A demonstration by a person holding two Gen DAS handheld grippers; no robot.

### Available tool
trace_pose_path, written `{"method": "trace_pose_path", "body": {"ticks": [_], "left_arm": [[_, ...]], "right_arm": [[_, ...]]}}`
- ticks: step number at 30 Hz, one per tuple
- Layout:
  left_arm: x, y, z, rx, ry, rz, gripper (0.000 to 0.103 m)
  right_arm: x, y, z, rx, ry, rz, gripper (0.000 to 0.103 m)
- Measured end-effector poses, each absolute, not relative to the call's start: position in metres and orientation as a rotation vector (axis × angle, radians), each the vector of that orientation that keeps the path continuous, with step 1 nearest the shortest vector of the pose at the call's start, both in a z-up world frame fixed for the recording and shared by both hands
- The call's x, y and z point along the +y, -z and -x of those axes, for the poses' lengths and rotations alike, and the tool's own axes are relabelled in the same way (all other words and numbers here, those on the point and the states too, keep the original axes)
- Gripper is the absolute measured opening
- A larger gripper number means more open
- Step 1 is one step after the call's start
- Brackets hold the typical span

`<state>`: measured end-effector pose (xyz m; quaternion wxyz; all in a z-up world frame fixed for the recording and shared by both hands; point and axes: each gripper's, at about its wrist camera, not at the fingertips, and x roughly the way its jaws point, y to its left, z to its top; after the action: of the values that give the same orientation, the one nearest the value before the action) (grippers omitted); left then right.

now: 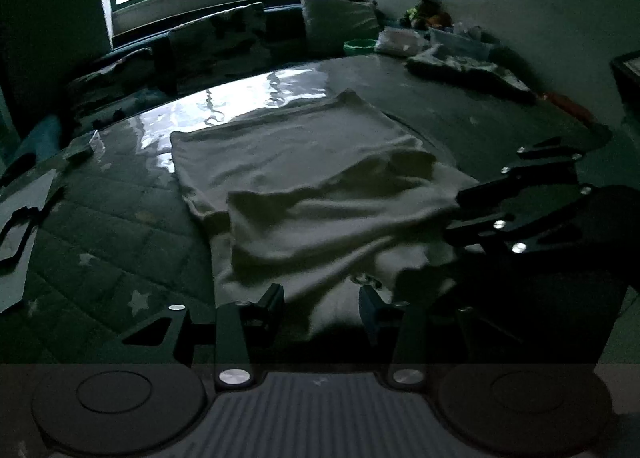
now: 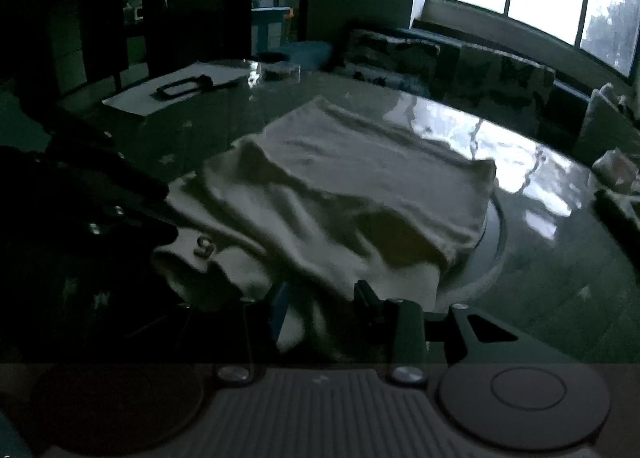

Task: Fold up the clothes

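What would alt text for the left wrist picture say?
A pale garment, partly folded and rumpled, lies on a dim glossy table. The left gripper has open fingers at its near edge; the right gripper reaches in from the right.

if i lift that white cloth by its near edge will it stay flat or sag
Probably sag: the cloth already lies in soft wrinkles and folds. It looks thin, so likely light. On the glossy table it may slide when pushed.

Soft, matt, rumpled cloth lies on a glossy table; matt black grippers carry shiny metal screws.
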<state>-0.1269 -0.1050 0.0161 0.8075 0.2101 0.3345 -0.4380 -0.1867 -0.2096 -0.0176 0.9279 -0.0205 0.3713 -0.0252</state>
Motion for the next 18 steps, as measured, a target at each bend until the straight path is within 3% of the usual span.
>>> {"method": "trace_pose_path", "body": {"ticks": [11, 18], "left_arm": [[-0.098, -0.02, 0.145, 0.698, 1.019, -0.472, 0.051], [-0.111, -0.013, 0.151, 0.699, 1.018, -0.492, 0.049]], "right_arm": [[-0.206, 0.013, 0.201, 0.786, 0.027, 0.099, 0.039], [-0.2, 0.018, 0.211, 0.809, 0.008, 0.184, 0.043]]}}
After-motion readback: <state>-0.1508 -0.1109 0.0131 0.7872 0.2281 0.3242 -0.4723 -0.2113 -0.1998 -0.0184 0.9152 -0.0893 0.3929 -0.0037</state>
